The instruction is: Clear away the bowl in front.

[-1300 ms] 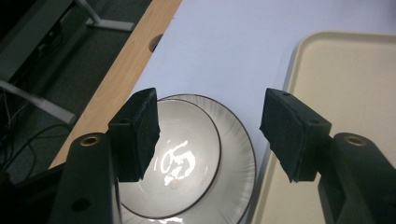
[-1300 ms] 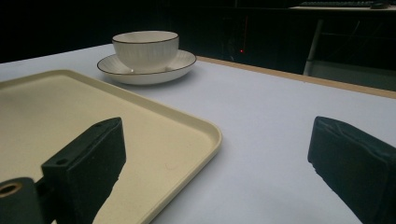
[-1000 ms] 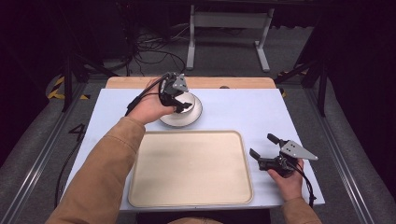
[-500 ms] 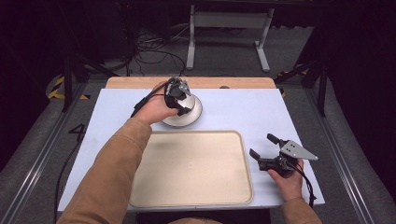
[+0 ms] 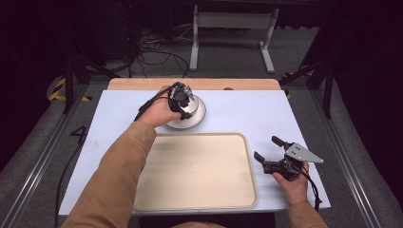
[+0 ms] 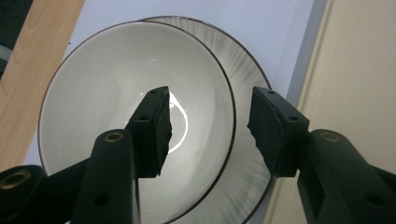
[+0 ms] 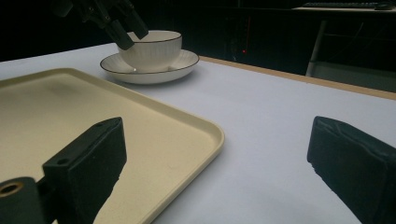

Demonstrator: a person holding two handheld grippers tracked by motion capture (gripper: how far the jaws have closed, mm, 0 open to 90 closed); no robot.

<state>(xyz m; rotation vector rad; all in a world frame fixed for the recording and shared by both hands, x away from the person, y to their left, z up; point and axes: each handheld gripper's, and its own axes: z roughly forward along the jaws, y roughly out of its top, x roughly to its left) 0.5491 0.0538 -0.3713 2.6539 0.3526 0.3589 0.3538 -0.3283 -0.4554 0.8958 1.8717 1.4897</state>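
Left tool [image 6: 208, 130] poised over bowl [image 6: 107, 107] on saucer [image 6: 247, 154], jaws just closing, astride near rim, one inside, one outside; pads not yet pressing. Best: sink lower, centre rim, clamp firmly, lift straight. Right tool [image 7: 224, 172] released, idle beside tray [image 7: 140, 126] on worktop [image 7: 280, 121].

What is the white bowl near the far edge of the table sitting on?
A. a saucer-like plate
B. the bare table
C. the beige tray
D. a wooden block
A: the bowl rests on a wider plate with a dark rim, which stands on the table beyond the tray; the left tongs straddle the bowl's rim, one jaw inside and one outside.
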